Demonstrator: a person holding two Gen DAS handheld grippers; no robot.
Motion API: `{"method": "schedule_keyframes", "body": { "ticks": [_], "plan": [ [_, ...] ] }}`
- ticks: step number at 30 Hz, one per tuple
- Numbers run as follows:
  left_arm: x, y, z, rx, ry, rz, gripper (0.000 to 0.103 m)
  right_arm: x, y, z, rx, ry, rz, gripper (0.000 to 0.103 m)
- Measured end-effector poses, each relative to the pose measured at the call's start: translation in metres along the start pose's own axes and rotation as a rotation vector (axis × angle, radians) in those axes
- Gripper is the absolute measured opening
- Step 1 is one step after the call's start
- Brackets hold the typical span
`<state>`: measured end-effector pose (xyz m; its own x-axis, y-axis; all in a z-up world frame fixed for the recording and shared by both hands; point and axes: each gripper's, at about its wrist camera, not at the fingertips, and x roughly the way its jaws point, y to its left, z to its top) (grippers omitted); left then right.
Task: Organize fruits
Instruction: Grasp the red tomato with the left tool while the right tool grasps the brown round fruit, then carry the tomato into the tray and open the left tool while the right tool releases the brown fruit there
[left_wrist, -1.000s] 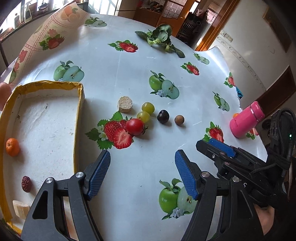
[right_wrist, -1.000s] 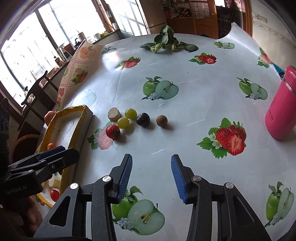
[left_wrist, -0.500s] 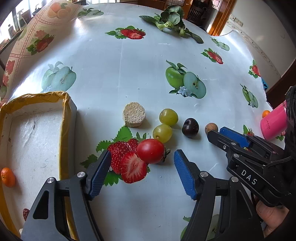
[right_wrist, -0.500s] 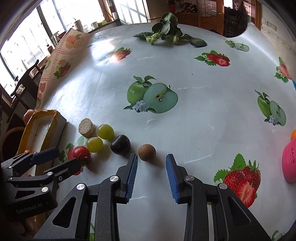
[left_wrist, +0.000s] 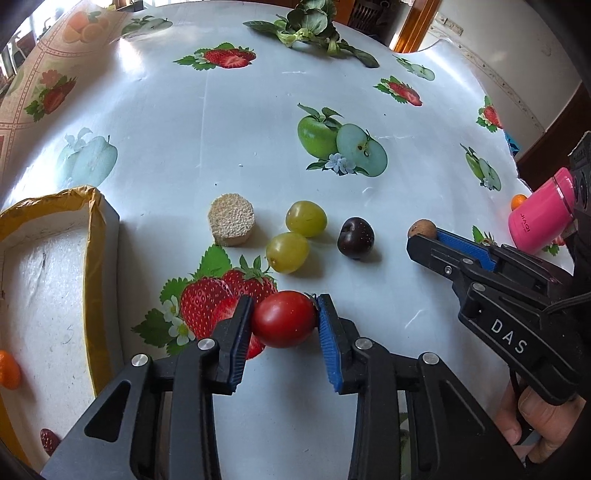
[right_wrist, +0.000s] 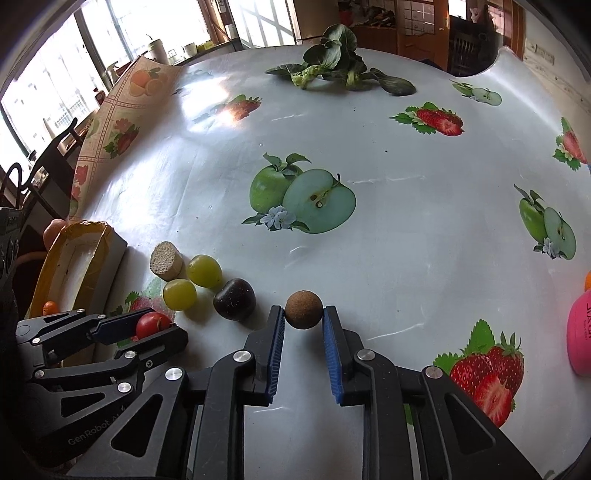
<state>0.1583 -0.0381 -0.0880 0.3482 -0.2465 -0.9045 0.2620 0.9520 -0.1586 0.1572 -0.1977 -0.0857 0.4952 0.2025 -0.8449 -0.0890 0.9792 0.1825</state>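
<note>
Your left gripper (left_wrist: 283, 319) has just been closing and now has the red tomato (left_wrist: 283, 318) pinched between both pads, on the cloth just right of the foam tray (left_wrist: 105, 236). Your right gripper (right_wrist: 303, 320) has also just been closing and is clamped on the small brown ball fruit (right_wrist: 303, 309), far right end of the fruit row.

Still loose on the tablecloth (left_wrist: 207, 140): two green grapes (left_wrist: 306, 218) touching each other, a dark plum (left_wrist: 355, 237) to their right, a tan porous puck (left_wrist: 231, 219) to their left. An orange fruit (left_wrist: 8, 370) lies in the tray already. Pink bottle (left_wrist: 539, 218) sits far right, leafy greens (left_wrist: 314, 29) at the far edge.

Handling, my guess: the tomato is light, smooth, thin-skinned and soft, so it can slip or split. You're gripping across its widest middle, which is right; don't squeeze harder. The brown fruit looks light, with a rough, firm shell, so grip should be easy, but it's round and held near the pad tips, so it may roll out. Lift both straight up, then carry left to the tray.
</note>
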Motion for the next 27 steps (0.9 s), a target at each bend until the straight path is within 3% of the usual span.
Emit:
{"method": "schedule_keyframes", "body": {
  "ticks": [13, 27],
  "plan": [
    [-0.054, 0.018, -0.038, -0.071, -0.032, 0.041, 0.032, -0.064, 0.029, -0.038, 0.037, -0.049, 0.115, 0.021],
    [-0.093, 0.058, -0.066, -0.134, -0.066, 0.076, 0.032, -0.085, 0.089, -0.060, -0.043, -0.038, 0.175, 0.021]
  ]
}}
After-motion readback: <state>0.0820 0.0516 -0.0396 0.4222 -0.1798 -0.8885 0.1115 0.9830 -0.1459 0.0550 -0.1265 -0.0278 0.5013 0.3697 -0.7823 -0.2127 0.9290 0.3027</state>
